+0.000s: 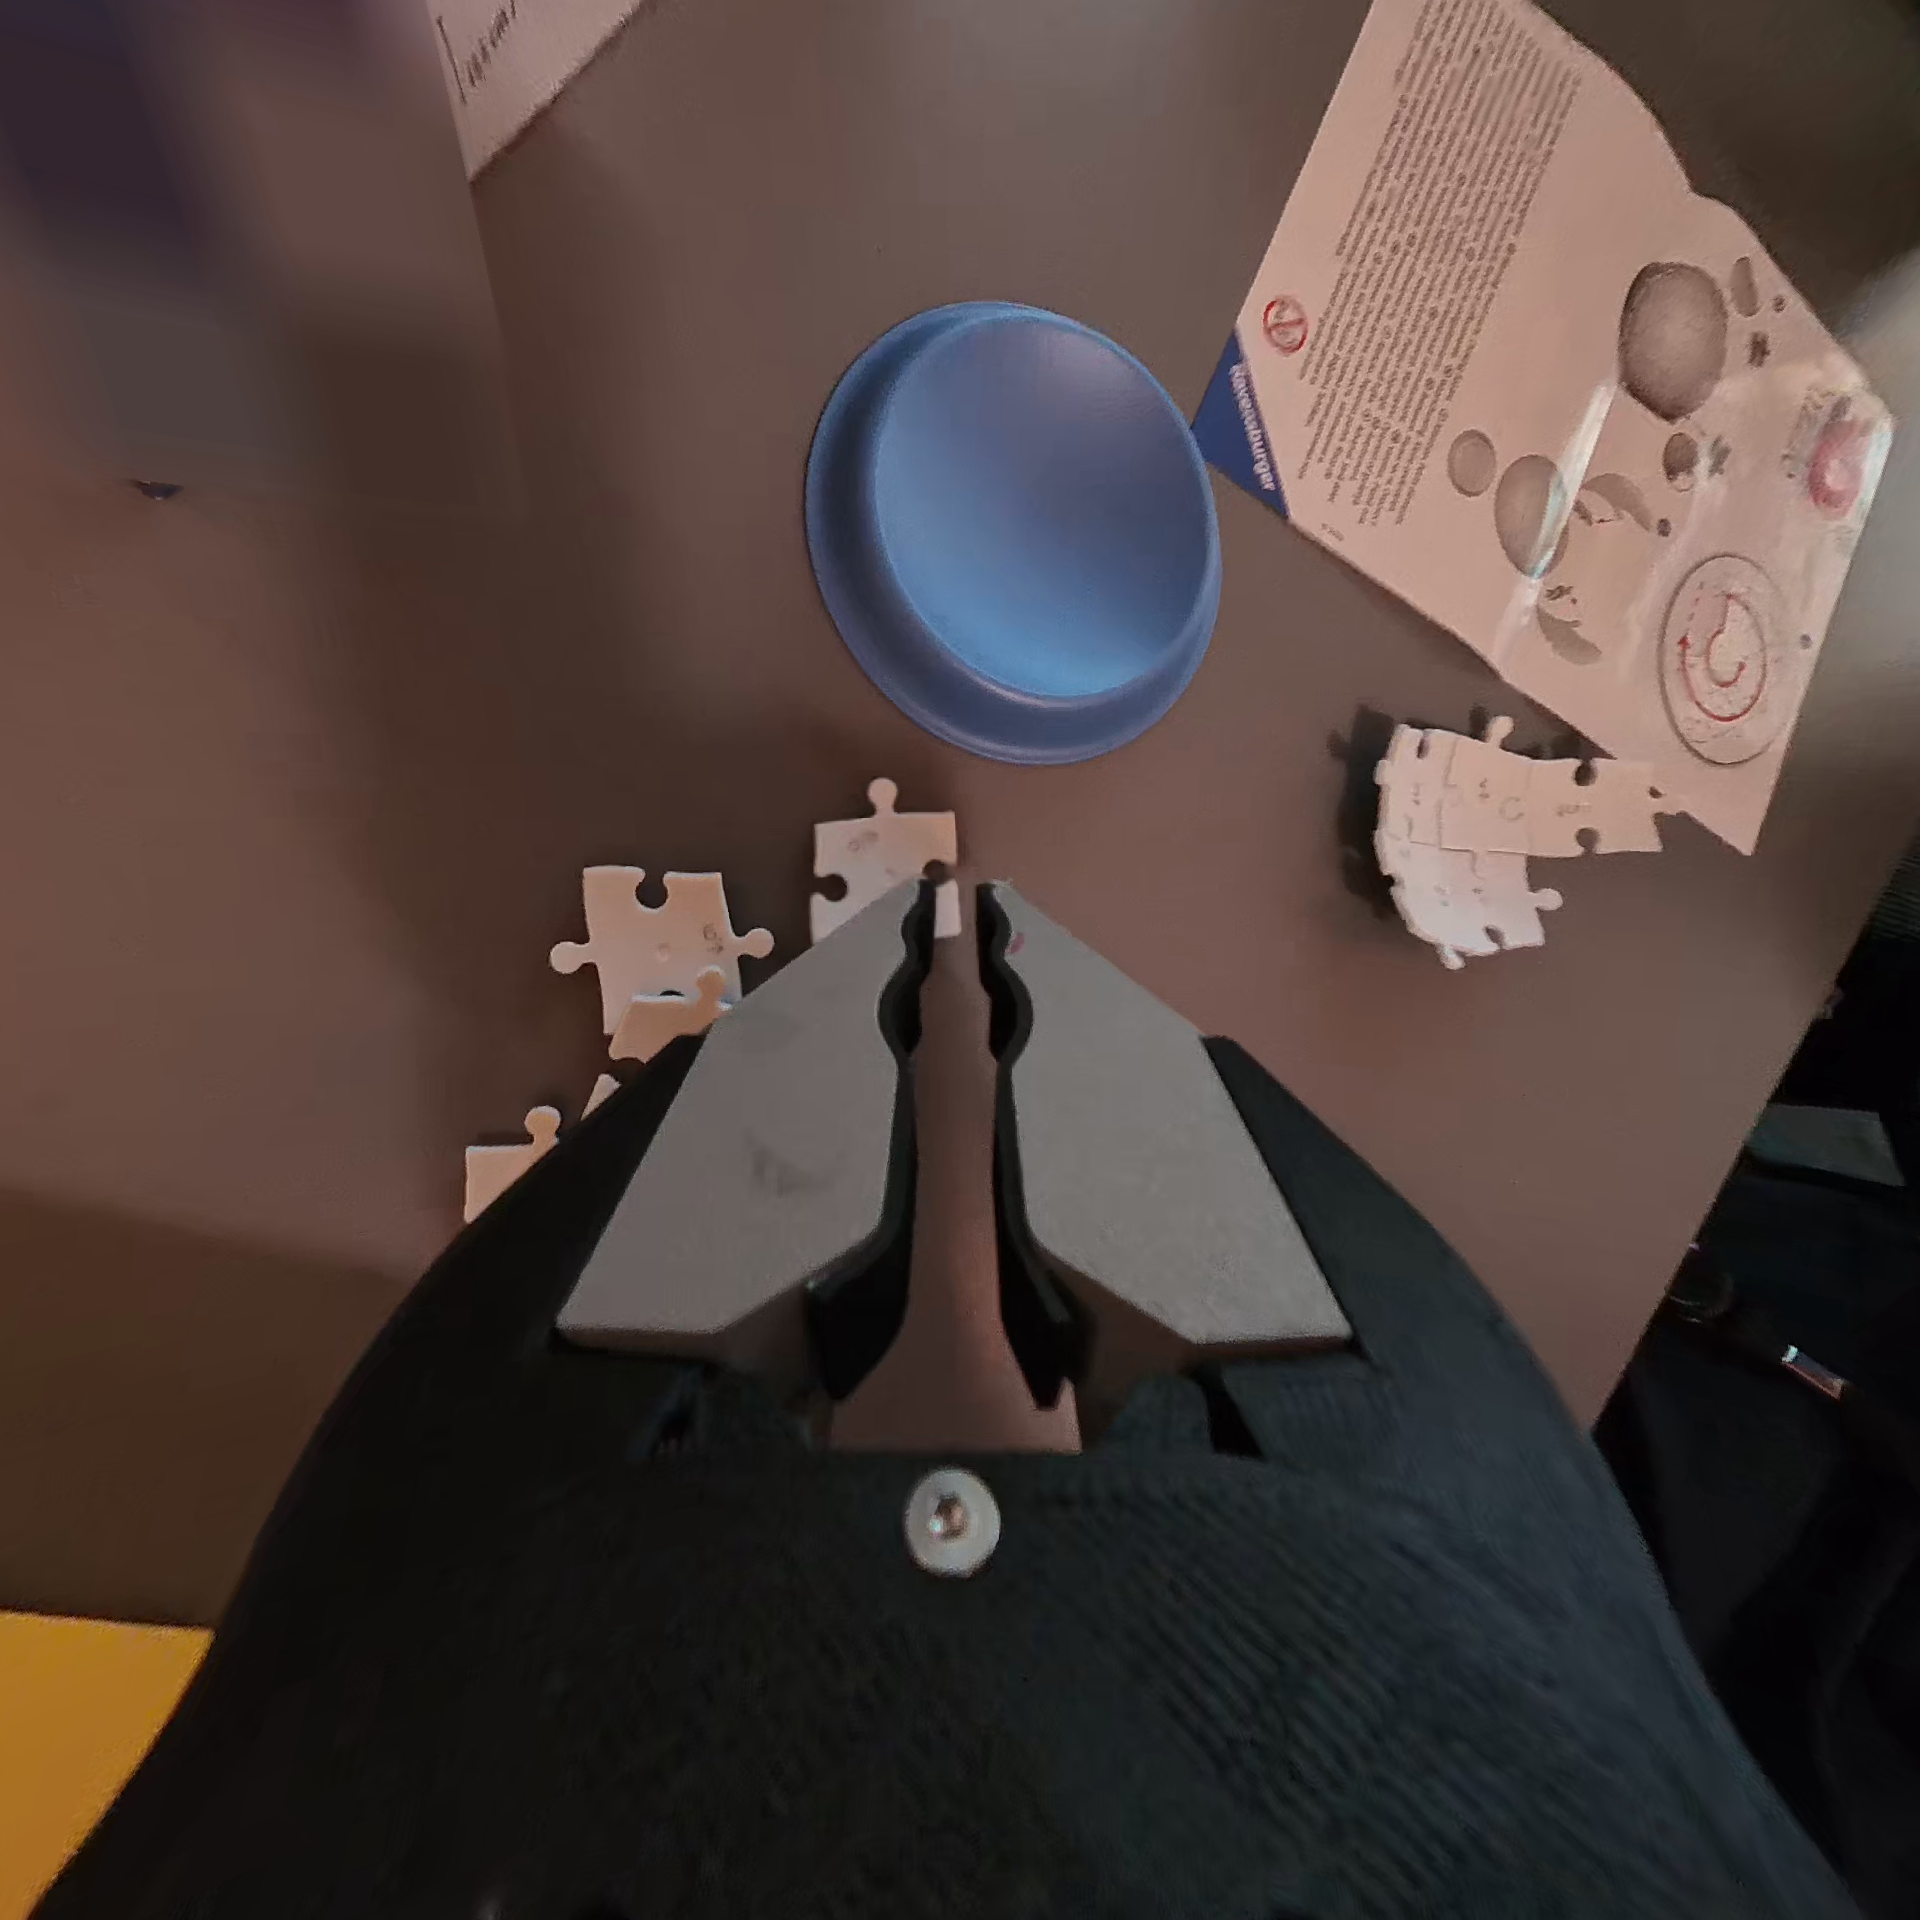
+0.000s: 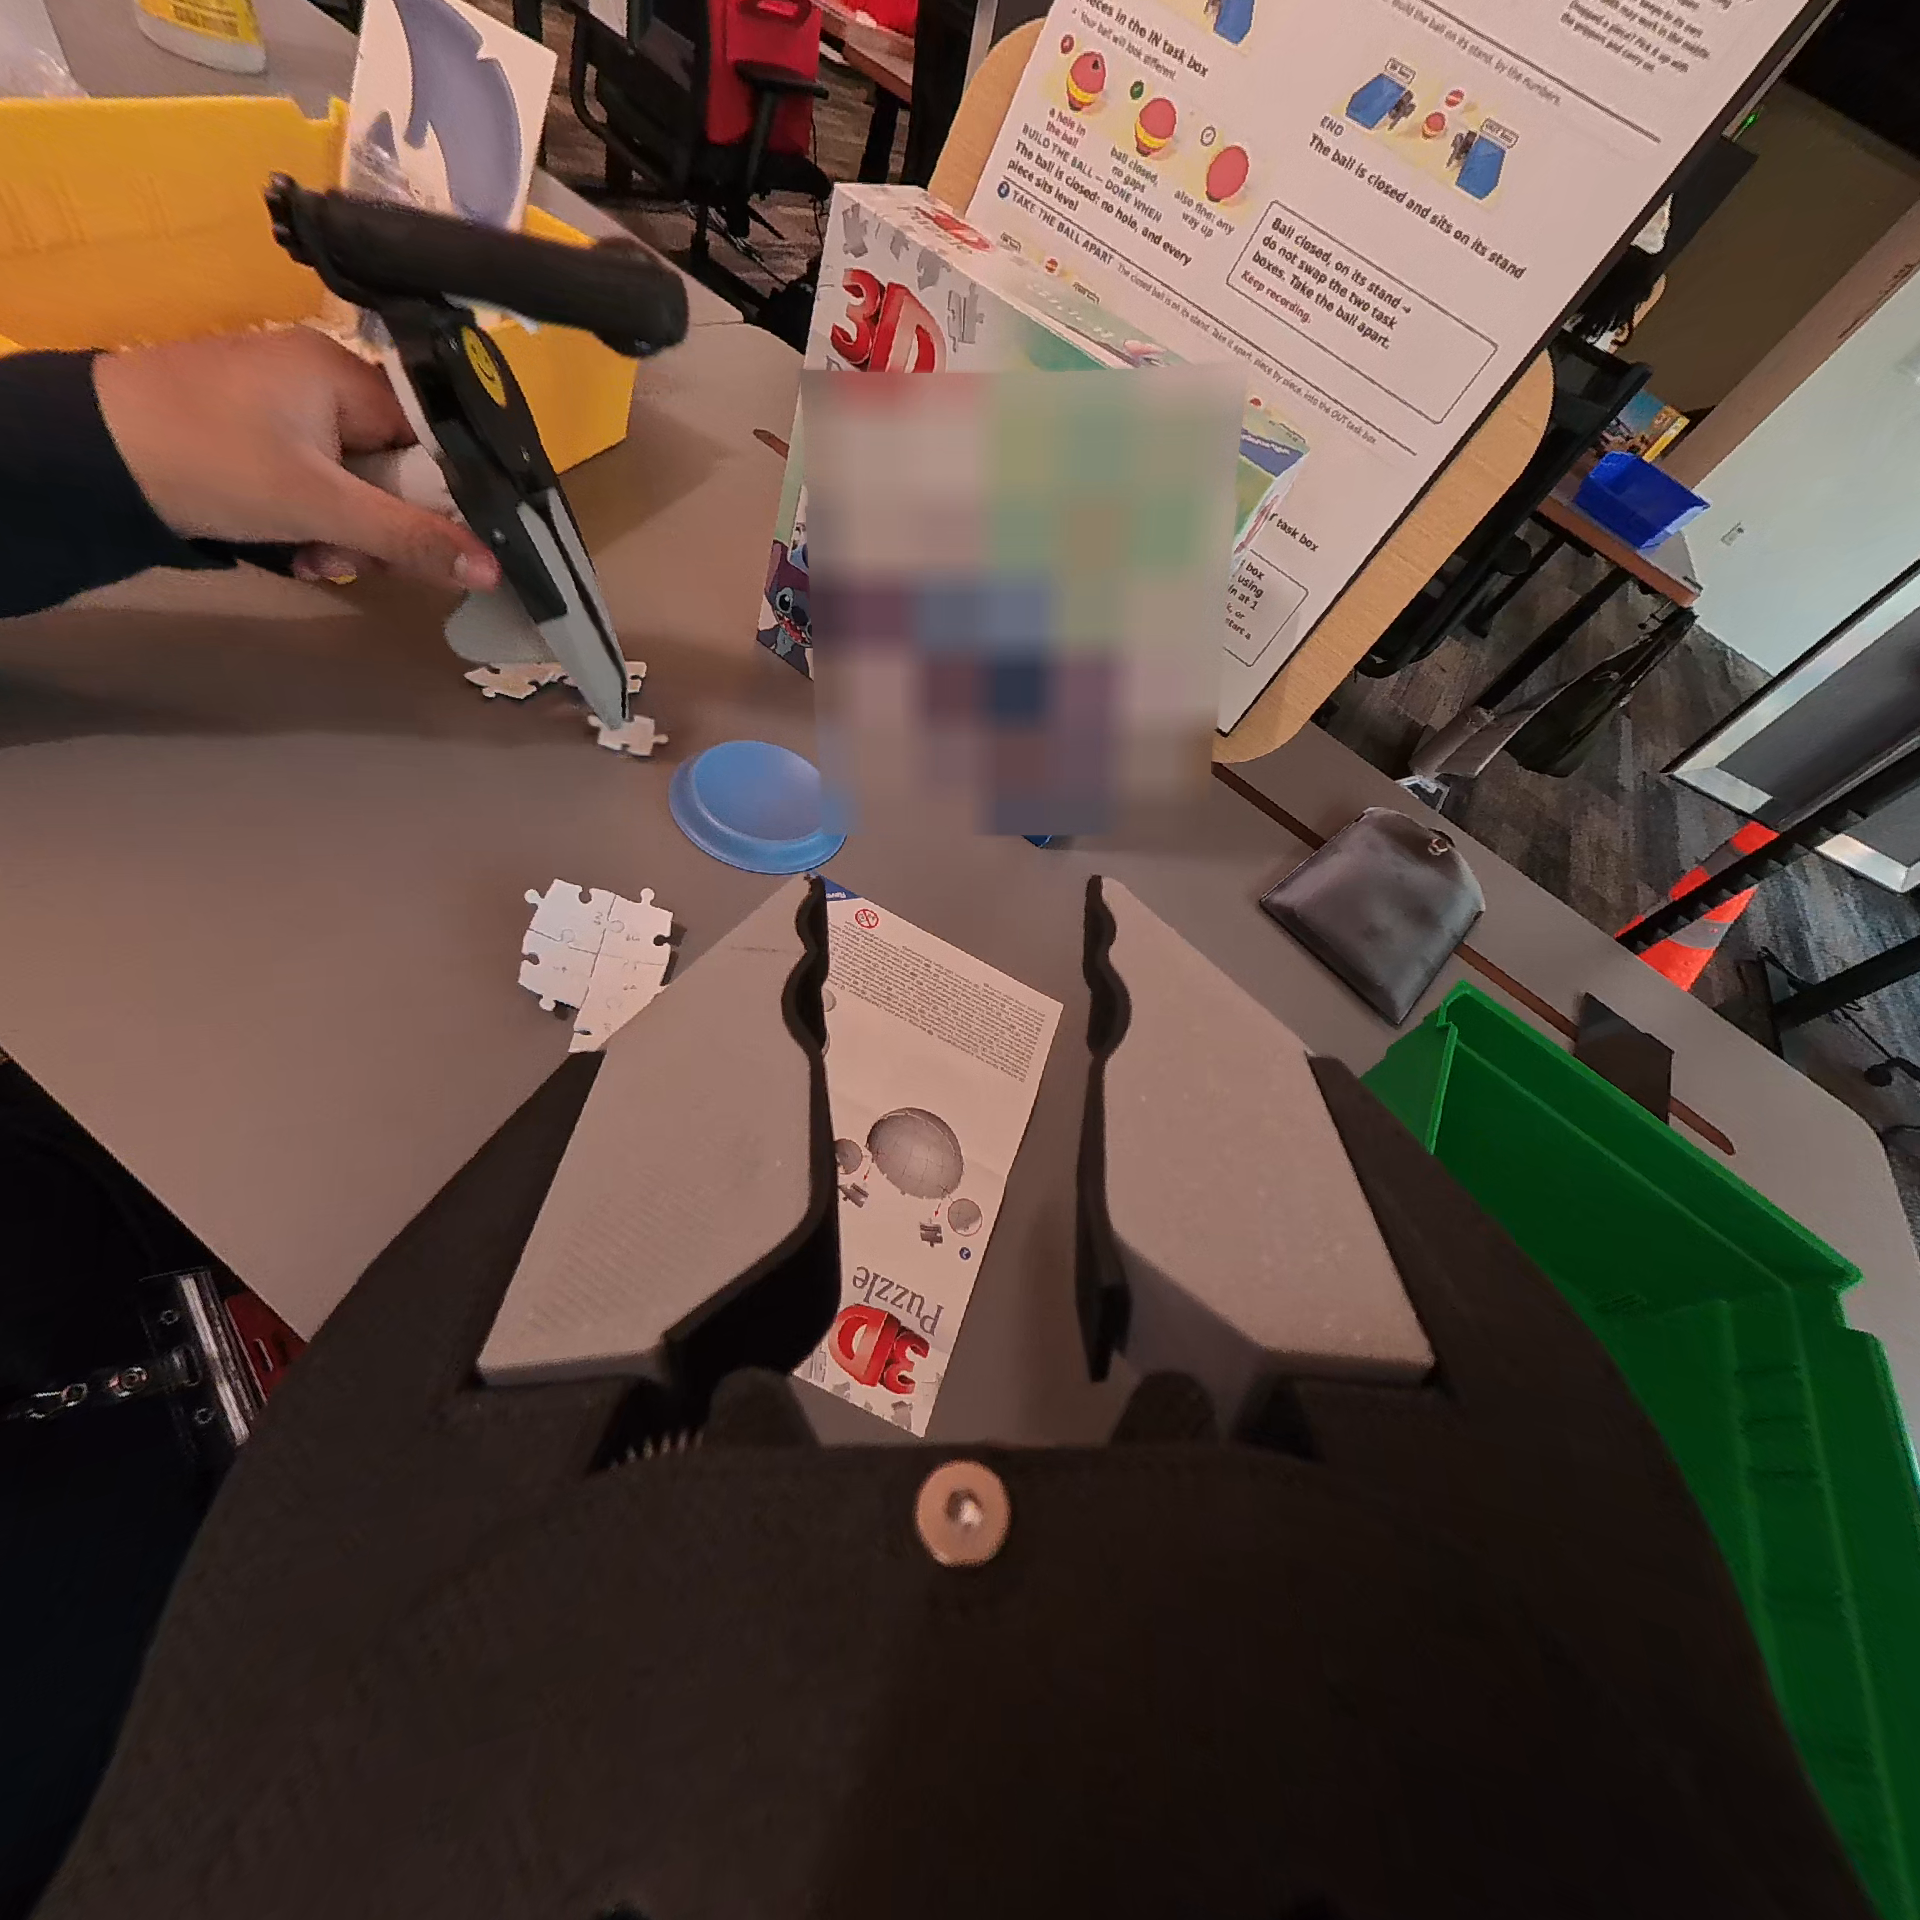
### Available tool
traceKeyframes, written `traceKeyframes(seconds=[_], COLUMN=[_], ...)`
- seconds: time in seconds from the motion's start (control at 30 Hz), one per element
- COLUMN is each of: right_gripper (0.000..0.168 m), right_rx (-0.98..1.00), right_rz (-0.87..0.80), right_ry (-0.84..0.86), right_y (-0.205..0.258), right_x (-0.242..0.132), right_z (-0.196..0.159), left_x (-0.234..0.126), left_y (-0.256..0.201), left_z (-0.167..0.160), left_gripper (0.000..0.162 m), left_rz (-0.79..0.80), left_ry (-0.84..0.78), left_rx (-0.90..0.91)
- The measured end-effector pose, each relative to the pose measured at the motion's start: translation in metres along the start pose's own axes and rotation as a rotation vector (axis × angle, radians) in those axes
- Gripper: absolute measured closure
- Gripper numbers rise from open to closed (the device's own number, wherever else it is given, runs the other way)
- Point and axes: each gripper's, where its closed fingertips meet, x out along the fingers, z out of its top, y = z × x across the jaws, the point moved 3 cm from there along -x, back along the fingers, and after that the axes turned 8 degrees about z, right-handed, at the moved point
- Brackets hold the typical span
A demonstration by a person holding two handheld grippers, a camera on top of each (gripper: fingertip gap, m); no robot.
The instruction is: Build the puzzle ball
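Note:
In the left wrist view my left gripper (image 1: 951, 894) hangs over a white puzzle piece (image 1: 883, 847) that lies flat on the grey table. The piece's corner sits between the fingertips; the jaws stand a narrow slit apart and a gap shows beside the right pad. The right wrist view shows this gripper (image 2: 618, 717) tip-down on that piece (image 2: 634, 736). The blue round stand (image 1: 1013, 530) lies just beyond it. A joined patch of several white pieces (image 1: 1465, 842) lies to the right. My right gripper (image 2: 951, 904) is wide open and empty above the leaflet (image 2: 935, 1091).
More loose white pieces (image 1: 655, 930) lie left of my left gripper. A green bin (image 2: 1662, 1299) stands at the right, a yellow bin (image 2: 156, 208) at the back left. The puzzle box (image 2: 904, 312), a poster board (image 2: 1351, 208) and a black pouch (image 2: 1371, 914) stand behind. The grippers' ends are close to 30 cm from one another.

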Motion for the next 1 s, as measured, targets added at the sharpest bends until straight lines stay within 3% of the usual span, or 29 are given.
traceKeyframes(seconds=[0.13,0.67,1.0], right_gripper=[0.121,0.121,0.121], right_rx=[0.001,-0.004,-0.006], right_rz=[-0.004,-0.004,-0.005], right_ry=[0.005,0.005,0.008], right_y=[-0.001,0.000,0.000], right_x=[0.001,0.000,0.000], right_z=[-0.001,0.000,0.000], left_x=[-0.015,0.006,0.001], left_y=[0.000,0.006,0.004], left_z=[0.008,-0.007,-0.003], left_gripper=[0.157,0.162,0.162], left_rz=[-0.021,0.035,0.034], left_ry=[-0.073,0.033,0.007], left_rx=[-0.023,-0.014,-0.009])
